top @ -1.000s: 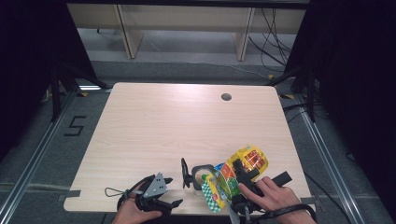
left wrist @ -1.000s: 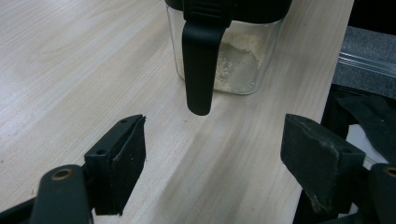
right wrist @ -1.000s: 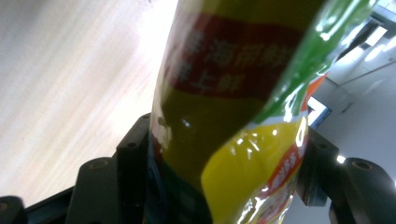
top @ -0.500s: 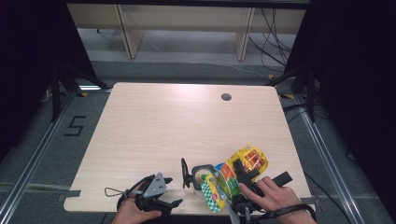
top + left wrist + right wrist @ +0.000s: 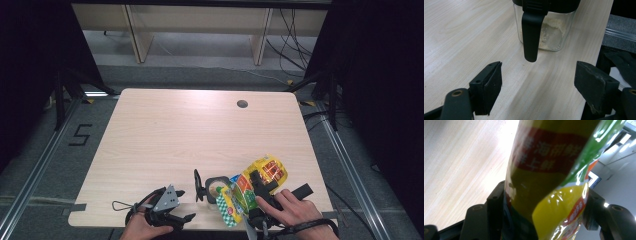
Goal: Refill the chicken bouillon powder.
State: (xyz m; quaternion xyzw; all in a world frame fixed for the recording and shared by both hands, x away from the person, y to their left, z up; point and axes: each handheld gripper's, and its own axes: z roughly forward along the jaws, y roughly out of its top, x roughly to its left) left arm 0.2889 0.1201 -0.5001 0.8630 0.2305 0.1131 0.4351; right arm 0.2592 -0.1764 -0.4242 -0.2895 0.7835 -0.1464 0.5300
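Right gripper [image 5: 544,220] is clamped on the yellow snack bag [image 5: 554,170]. Left gripper [image 5: 537,87] is spread wide, empty, just short of the clear jar [image 5: 546,32] on the desk [image 5: 461,37].

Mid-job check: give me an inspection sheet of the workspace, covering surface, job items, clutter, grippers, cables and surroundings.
Surface: light wood table, round hole near the far edge.
Job's things: yellow-green snack bag at the near right edge; clear jar with a black lid and hanging latch, pale powder inside, beside the bag.
Clutter: nothing seen.
Grippers: right gripper shut on the bag; left gripper open, jaws apart before the jar, not touching it.
Cables: loop trailing from the left gripper; loose leads on the floor behind.
Surroundings: dark curtains, floor rails, wooden furniture legs beyond.
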